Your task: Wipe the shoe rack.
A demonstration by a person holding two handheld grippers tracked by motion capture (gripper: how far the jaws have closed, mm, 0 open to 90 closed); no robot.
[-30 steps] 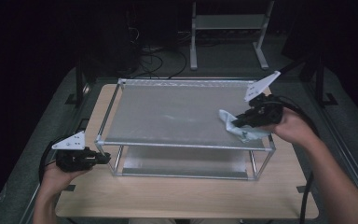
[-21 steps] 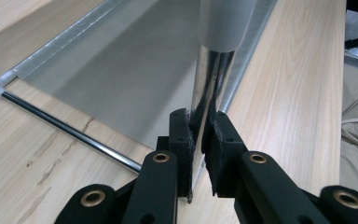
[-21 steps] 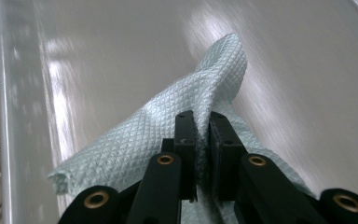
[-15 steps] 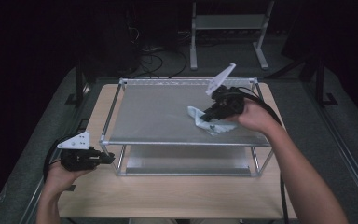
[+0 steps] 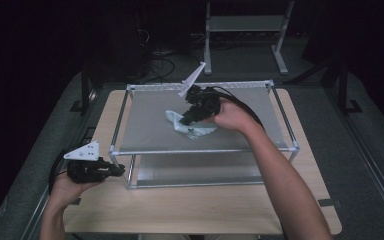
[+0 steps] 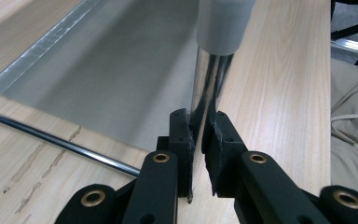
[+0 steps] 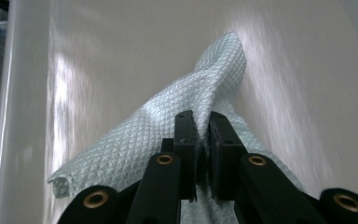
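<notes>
Where the right claw (image 7: 204, 140) pinches it, the pale green, diamond-textured cleaning cloth (image 7: 168, 140) bunches into a twisted fold, and its near end is cut off behind the black jaws. From above, the cloth (image 5: 192, 127) lies crumpled on the grey glossy top panel (image 5: 145, 125) of a metal-framed rack, partly hidden under the right hand (image 5: 230, 115). Motion blur smears the panel's reflections. At the rack's front-left corner, the left claw (image 6: 200, 135) is clamped on a shiny chrome upright post (image 6: 209, 88) above the light wooden desk (image 6: 284, 70).
</notes>
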